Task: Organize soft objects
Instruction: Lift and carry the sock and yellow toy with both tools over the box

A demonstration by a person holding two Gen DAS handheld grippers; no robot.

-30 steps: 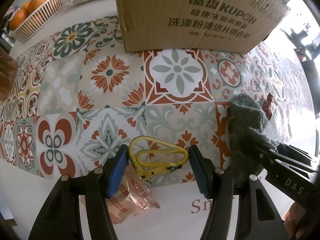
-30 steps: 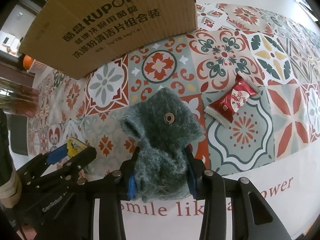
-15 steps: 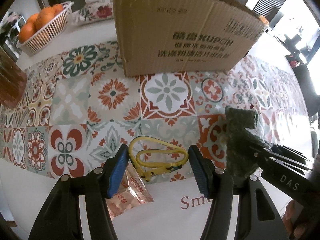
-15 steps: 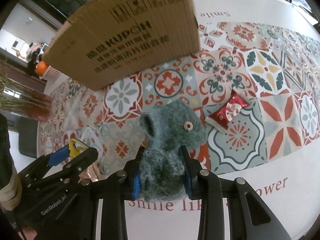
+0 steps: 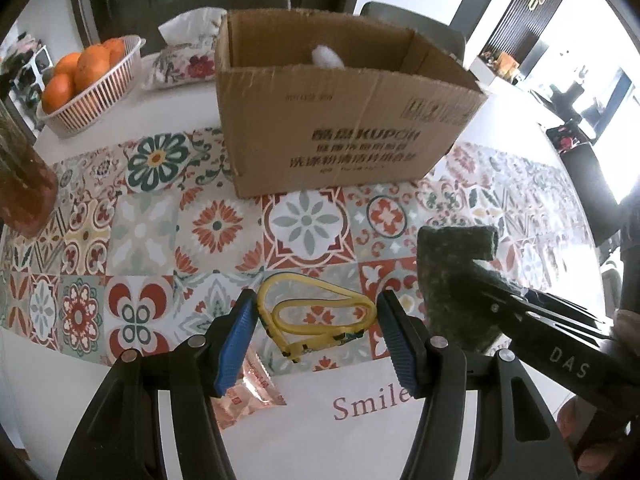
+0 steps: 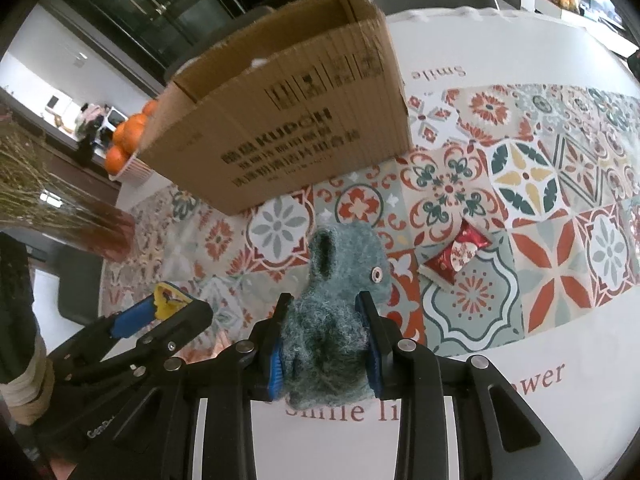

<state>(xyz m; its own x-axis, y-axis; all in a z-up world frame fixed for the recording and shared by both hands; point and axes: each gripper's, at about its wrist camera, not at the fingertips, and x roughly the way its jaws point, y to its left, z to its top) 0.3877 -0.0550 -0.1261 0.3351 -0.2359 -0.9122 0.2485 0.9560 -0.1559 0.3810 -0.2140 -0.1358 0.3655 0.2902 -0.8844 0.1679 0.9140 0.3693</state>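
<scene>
The right gripper (image 6: pixel 325 342) has just tightened, clamping the felt toy (image 6: pixel 340 280) between its pads. The left gripper (image 5: pixel 316 334) pinches a yellow band (image 5: pixel 316 312) spanning its jaws.

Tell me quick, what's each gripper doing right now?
Left gripper: shut on the yellow elastic loop.
Right gripper: shut on the grey-green felt piece, jaws just been closing.

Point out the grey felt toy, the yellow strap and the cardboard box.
grey felt toy (image 6: pixel 340 276): right wrist view, its fuzzy body.
yellow strap (image 5: pixel 320 304): left wrist view, its upper loop.
cardboard box (image 5: pixel 344 128): left wrist view, its printed front wall.
</scene>
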